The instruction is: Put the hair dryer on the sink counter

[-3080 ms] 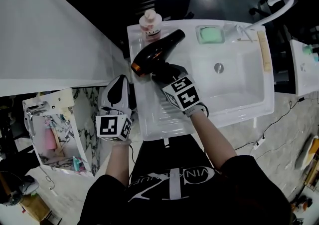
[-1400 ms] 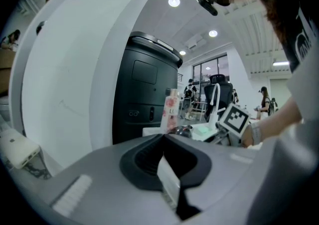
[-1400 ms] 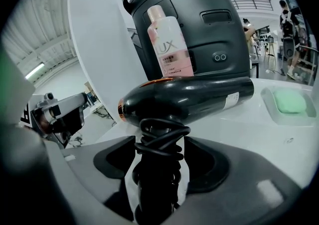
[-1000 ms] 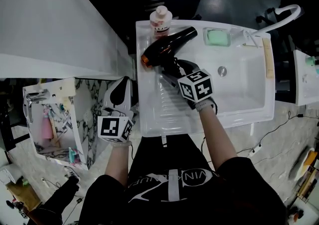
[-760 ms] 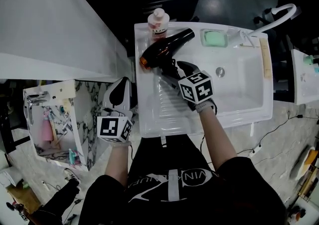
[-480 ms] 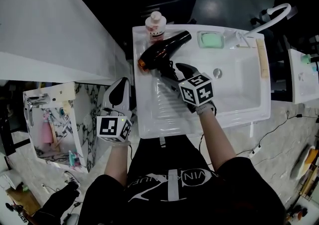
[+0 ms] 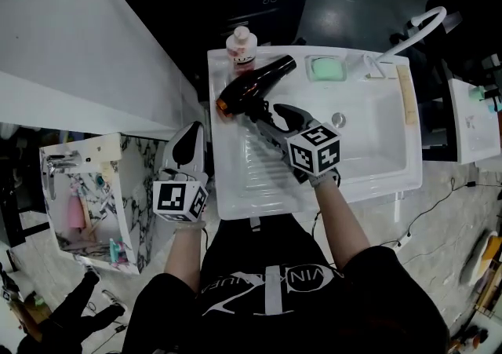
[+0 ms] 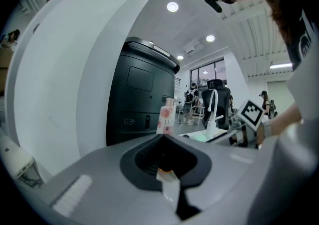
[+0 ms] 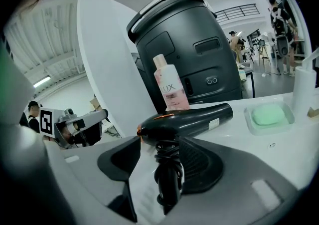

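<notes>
Black plastic with a copper ring at one end: the hair dryer (image 7: 255,87) lies on the white sink counter (image 7: 259,180), directly ahead of my right gripper (image 7: 273,117) and very close to it. Its barrel runs crosswise to the claw, with the copper-ringed end off to the claw's left and the plain end reaching away to the right. The handle (image 9: 167,184), wound with its cord, points back toward me and runs in between the jaws. The right gripper's jaws are spread and have just been closing. The handle stands between them close against the right-hand pad, while bare counter shows between it and the left-hand pad, so I judge it unpinched, resting on the counter by its own weight. The right hand is far nearer to the dryer than the left, so what comes next is its job. To the left, off the counter's edge and well apart from the dryer, the left gripper (image 7: 188,148) has its jaws pressed together on nothing. A pink bottle (image 7: 241,45) stands just beyond the barrel, and a green soap dish (image 7: 325,68) sits ahead and to the right.
</notes>
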`<state>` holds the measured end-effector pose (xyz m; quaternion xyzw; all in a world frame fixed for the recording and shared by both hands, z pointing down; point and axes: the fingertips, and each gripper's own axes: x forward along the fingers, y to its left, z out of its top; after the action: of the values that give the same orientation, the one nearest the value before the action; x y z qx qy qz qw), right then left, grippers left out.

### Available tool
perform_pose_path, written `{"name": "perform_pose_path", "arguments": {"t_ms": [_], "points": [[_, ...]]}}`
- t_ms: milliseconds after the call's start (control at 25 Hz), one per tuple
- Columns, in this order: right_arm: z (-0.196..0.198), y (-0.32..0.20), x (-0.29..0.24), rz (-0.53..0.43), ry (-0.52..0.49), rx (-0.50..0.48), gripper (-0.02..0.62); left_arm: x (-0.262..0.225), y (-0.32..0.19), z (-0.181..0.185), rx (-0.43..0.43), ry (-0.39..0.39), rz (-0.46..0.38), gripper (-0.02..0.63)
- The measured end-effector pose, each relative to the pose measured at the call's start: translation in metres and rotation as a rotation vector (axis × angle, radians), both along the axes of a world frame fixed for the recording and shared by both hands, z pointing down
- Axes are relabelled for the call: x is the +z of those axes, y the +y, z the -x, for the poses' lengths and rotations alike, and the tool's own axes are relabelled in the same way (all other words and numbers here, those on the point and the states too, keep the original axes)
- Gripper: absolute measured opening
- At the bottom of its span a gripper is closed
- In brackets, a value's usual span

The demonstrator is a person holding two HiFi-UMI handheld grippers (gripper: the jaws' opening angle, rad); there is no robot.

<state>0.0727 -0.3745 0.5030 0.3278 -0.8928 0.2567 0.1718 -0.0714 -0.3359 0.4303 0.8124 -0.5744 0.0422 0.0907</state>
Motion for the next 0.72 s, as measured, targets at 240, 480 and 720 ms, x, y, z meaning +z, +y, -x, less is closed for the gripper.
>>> {"name": "perform_pose_path", "arguments": {"t_ms": [240,480,720], "points": [[0.000,0.004,-0.024,-0.051,-0.072,0.015,0.153,-0.010,0.001,0.004,-0.010,-0.002,-0.019,0.000],[-0.005,0.002,-0.046,-0.094,-0.093,0.027,0.010,-0.019,0.001,0.003,-0.015,-0.007,-0.036,0.000],[-0.006,0.005,-0.061,-0.102,-0.115,0.016,0.002,-0.031,0.002,0.006,-0.027,-0.013,-0.054,0.000]]}}
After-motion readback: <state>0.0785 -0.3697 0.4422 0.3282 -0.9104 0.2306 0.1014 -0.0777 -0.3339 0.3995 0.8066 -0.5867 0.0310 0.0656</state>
